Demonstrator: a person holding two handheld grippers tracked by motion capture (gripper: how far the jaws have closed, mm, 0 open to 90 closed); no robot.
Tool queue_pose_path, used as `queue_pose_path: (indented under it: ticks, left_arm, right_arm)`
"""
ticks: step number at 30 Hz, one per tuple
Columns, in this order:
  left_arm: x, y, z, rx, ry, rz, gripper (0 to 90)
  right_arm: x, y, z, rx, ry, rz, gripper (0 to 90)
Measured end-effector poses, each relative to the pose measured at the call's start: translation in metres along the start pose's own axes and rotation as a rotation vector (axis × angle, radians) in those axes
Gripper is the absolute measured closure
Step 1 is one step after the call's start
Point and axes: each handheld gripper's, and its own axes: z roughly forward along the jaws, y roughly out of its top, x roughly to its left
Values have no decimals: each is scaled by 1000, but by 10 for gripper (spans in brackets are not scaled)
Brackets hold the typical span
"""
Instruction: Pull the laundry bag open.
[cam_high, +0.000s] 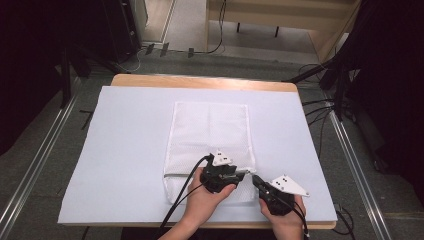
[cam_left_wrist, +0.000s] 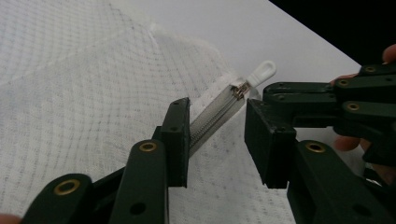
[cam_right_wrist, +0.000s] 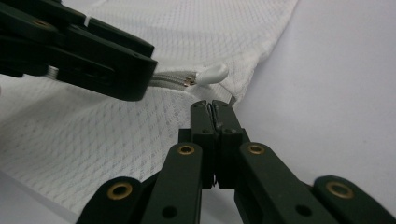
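one mesh bag with one zipper; left gripper jaws apart around it, right gripper jaws closed, empty.

A lab-like recording space: black curtains, floor rails and loose cables surround a paper-covered table.

The high view looks forward and down over the whole table. Both gripper views sit low and close beside the mesh bag, facing its zipper pull from opposite sides.
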Motion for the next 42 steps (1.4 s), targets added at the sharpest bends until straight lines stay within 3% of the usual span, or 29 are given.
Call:
queue_pose_path:
  ticks: [4,7,10,17,20,23,25,31,42]
  left_arm:
    - [3,0,3,27,0,-10,689]
    - [3,3,1,9,-48,-40,628]
    - [3,8,-2,-23,-58,-74,565]
    - [-6,20,4,-39,-26,-85,453]
    - [-10,25,14,-15,-3,-92,427]
    - [-11,25,20,15,31,-104,478]
    - [-9,25,21,27,38,-111,579]
    - [-2,25,11,28,-18,-109,796]
    - [1,14,-1,-1,-30,-84,852]
  right_arm:
    - [3,3,-4,-36,18,-10,900]
    - [5,4,-4,-41,27,-22,900]
    - [7,4,-3,-35,32,-34,900]
    - [10,4,-2,-30,43,-45,900]
    - [11,3,-1,-28,43,-56,900]
    - [13,3,-1,-27,49,-61,900]
    - [13,3,-2,-25,47,-63,900]
    - [10,3,-2,-20,45,-58,900]
    - [10,6,-4,-22,18,-24,900]
